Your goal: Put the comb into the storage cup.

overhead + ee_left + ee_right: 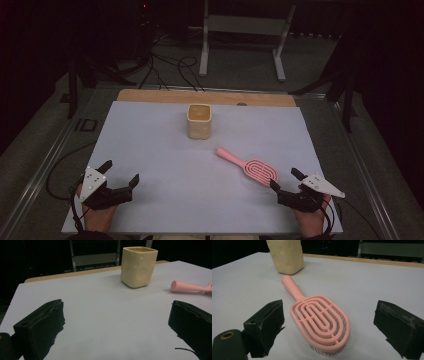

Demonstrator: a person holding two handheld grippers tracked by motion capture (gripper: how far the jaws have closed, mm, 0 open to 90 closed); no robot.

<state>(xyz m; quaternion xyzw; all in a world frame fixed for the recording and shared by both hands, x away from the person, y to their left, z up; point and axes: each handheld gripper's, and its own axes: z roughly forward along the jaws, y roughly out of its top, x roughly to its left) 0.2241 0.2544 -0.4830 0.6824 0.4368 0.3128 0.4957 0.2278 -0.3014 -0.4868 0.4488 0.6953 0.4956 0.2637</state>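
- We hold our right hand-held gripper (284, 180) low at the near right of the tabletop (165, 165), jaws spread wide and gripping nothing; in the right gripper view the pink hairbrush (319, 320) lies between them, bristles down.
- The hairbrush (248, 165) rests flat on the white sheet, head toward us and just beside the right hand-held gripper, handle slanting away toward the cream cup (199, 120).
- Our left hand-held gripper (121, 175) sits at the near left, well apart from both things, jaws equally wide and empty.
- We judge the step in hand to be the grasp of the brush. To do it well, we should move forward until the jaws straddle the neck where head meets handle, since the head looks too broad for a sure pinch, and close squarely across it so the brush does not pivot.
- We should keep the jaws just clear of the sheet to avoid snagging it.
- The cup stands upright near the far edge, open at the top; from the high view its inside looks bare, though the bottom is dim.
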